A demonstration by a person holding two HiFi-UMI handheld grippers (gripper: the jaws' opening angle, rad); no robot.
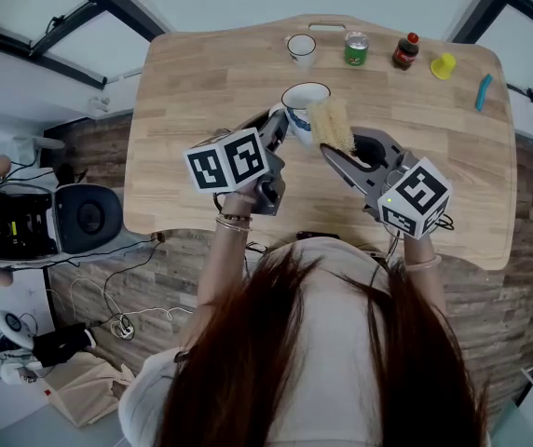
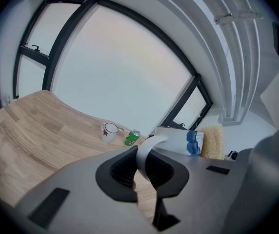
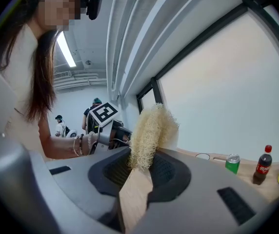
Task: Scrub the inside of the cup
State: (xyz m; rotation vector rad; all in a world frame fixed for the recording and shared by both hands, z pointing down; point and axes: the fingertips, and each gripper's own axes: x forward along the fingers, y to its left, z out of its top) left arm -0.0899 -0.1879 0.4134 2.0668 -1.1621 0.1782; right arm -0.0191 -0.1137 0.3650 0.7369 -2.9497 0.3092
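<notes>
Loofah scrubber [image 3: 149, 130] stands upright, pinched at its base in the right gripper [image 3: 140, 174] jaws. Its fibres are left free at the tip, probably for reach. White cup [image 1: 301, 108] is over the wooden surface [image 1: 201, 73], just beside the scrubber. Left gripper [image 2: 142, 172] jaws are clenched on the cup's handle [image 2: 147, 152], which keeps the mouth unobstructed. Scrubber looks to be at the rim, not yet inside.

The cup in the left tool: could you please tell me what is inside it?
The cup looks empty, white inside. The loofah overlaps its right rim, hiding that part.
</notes>
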